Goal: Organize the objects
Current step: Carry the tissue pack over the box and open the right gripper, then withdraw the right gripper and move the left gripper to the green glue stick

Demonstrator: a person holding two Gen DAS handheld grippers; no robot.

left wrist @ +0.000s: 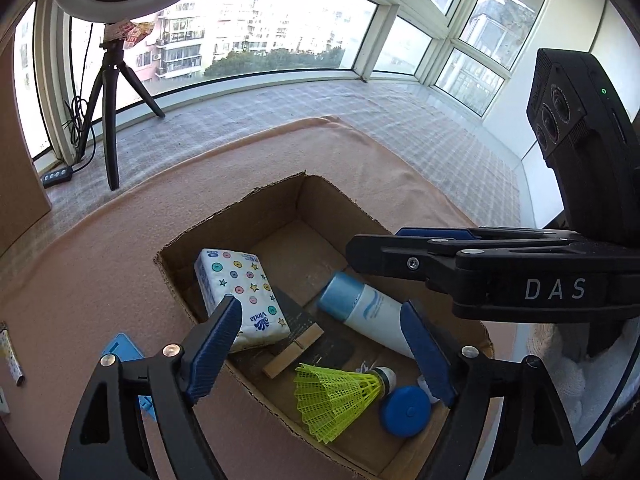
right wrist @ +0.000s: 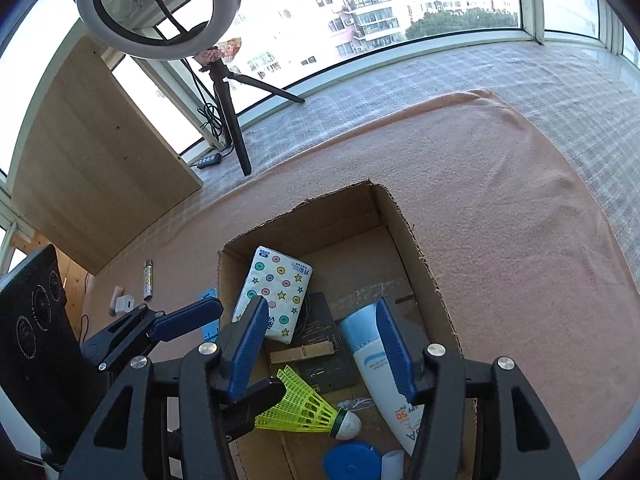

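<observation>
- Nearest the left wrist camera, we see the left gripper [left wrist: 324, 344] with its blue fingers spread wide over the cardboard box [left wrist: 240, 210], nothing between them and no pad pressing on anything.
- Just below it lies the yellow shuttlecock [left wrist: 336, 396] on the box floor, its long axis nearly level across the frame, cork to the right and skirt to the left, close beside the blue round case [left wrist: 405, 411].
- From the right wrist camera we see the right gripper [right wrist: 320, 344] partly spread, its pads apart from everything; the sunscreen tube [right wrist: 376, 364] lies under its right finger, untouched.
- Only the right view lets us read the tube's print and see its narrow end coming toward the camera; the left view shows its blue cap [left wrist: 340, 294] pointing up and left, into the box.
- Between tube and tissue pack [left wrist: 240, 292] we see the wooden clothespin [left wrist: 294, 354] on a dark flat card [right wrist: 324, 356], the pin's long axis slanting in the left view, nearly level in the right.
- Beyond the box's left wall, only the right view shows us the patterned lighter [right wrist: 148, 280] and a white plug [right wrist: 122, 305] on the pink blanket [right wrist: 500, 220].
- Farthest off stands the ring light tripod [right wrist: 230, 108] by the windows.
</observation>
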